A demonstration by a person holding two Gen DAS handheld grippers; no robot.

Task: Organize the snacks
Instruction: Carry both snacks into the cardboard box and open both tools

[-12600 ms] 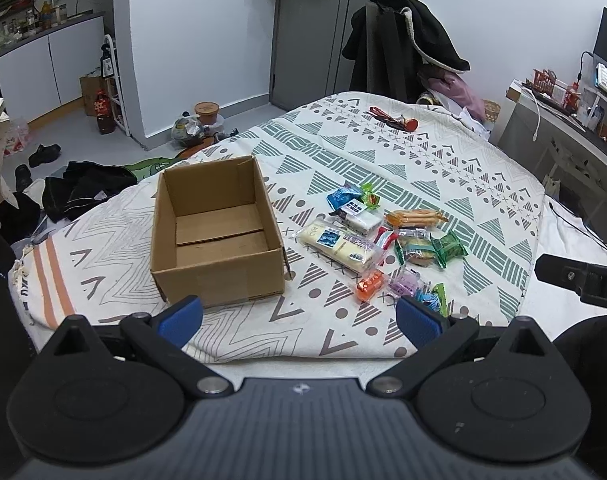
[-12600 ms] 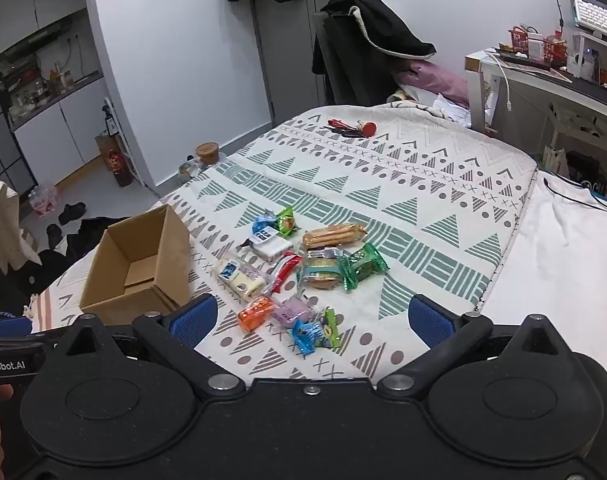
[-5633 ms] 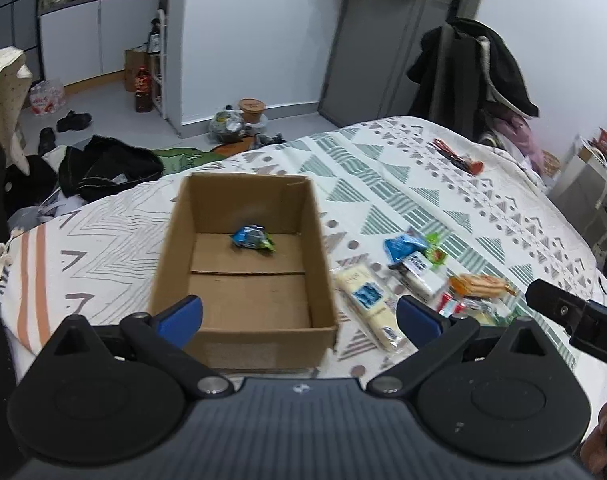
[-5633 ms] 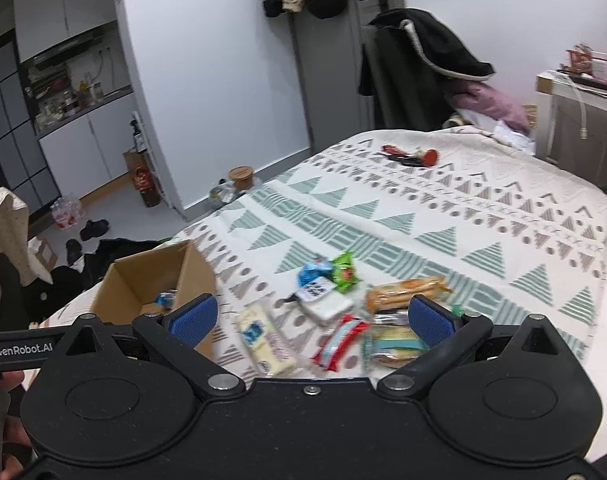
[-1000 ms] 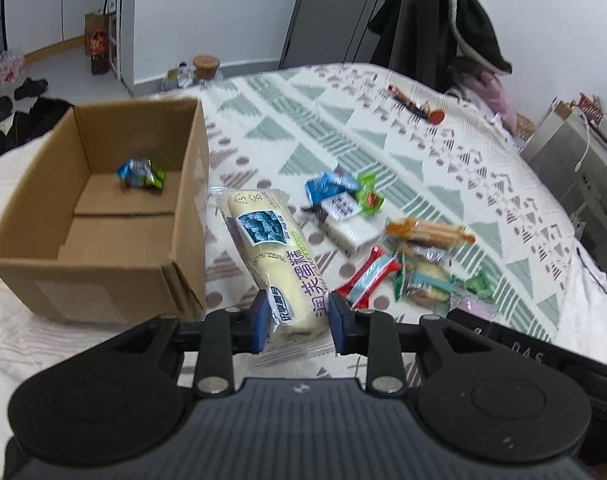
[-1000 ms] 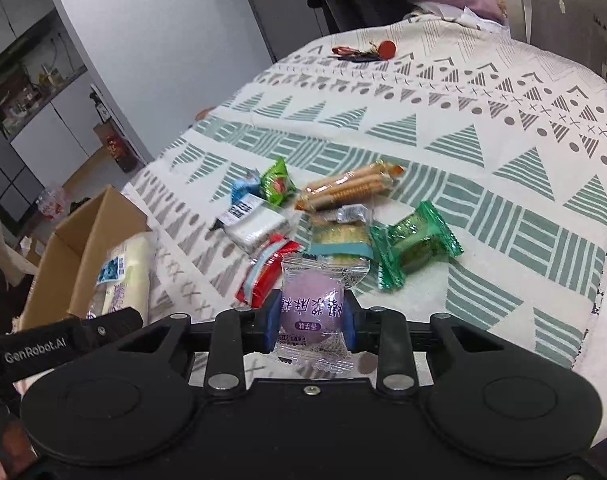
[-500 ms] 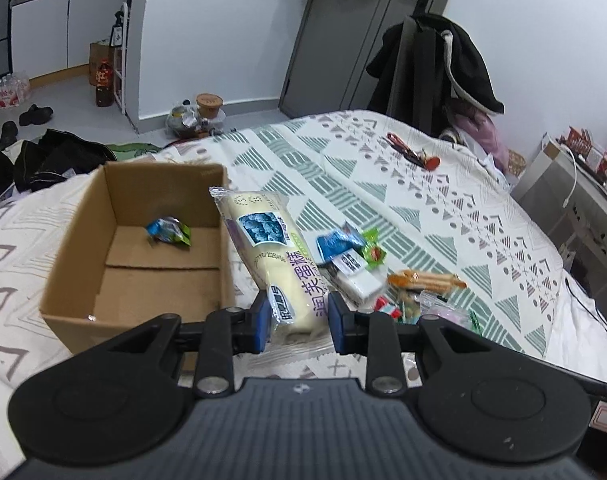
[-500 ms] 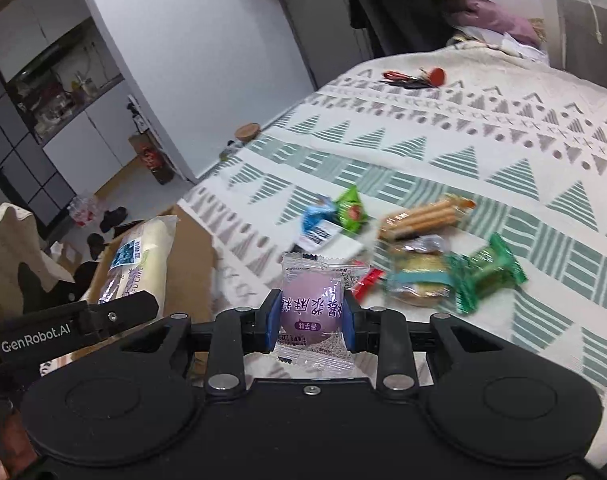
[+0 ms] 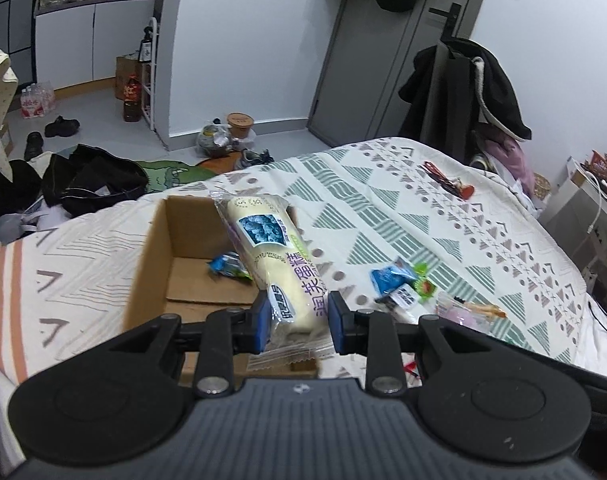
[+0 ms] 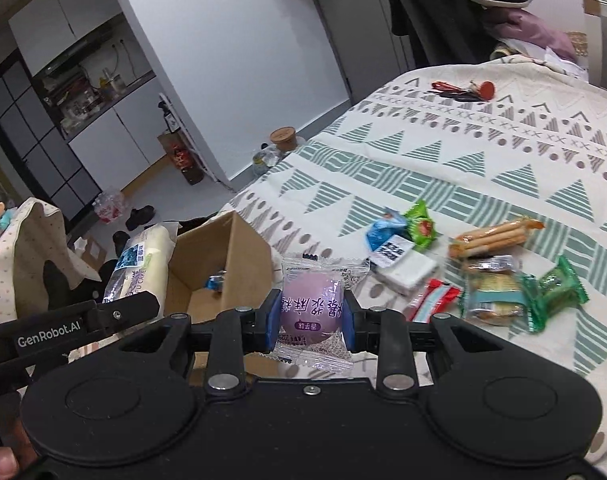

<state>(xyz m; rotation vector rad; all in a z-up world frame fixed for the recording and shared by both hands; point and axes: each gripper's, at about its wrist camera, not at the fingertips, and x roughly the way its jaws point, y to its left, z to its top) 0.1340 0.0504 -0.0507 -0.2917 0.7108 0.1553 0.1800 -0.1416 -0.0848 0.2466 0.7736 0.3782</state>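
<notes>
My left gripper (image 9: 297,316) is shut on a long cream snack pack (image 9: 275,252) with purple print, held in the air over the near right part of the open cardboard box (image 9: 149,256). A blue wrapped candy (image 9: 227,266) lies on the box floor. In the right wrist view my right gripper (image 10: 311,318) is shut on a round purple cake in a clear wrapper (image 10: 313,308), just right of the box (image 10: 243,252). The left gripper's cream pack (image 10: 143,260) shows at the left of that view. Several loose snacks (image 10: 491,284) lie on the patterned bedspread.
The bedspread (image 9: 443,224) covers the bed; red-handled scissors (image 10: 463,89) lie far back. Clothes and bags (image 9: 87,180) litter the floor to the left. A coat-draped chair (image 9: 471,92) stands behind the bed, a desk (image 9: 595,196) to the right.
Both grippers have moved left with their snacks. The cream pack now hangs over the box instead of beside it, and the purple cake has come close to the box's right wall.
</notes>
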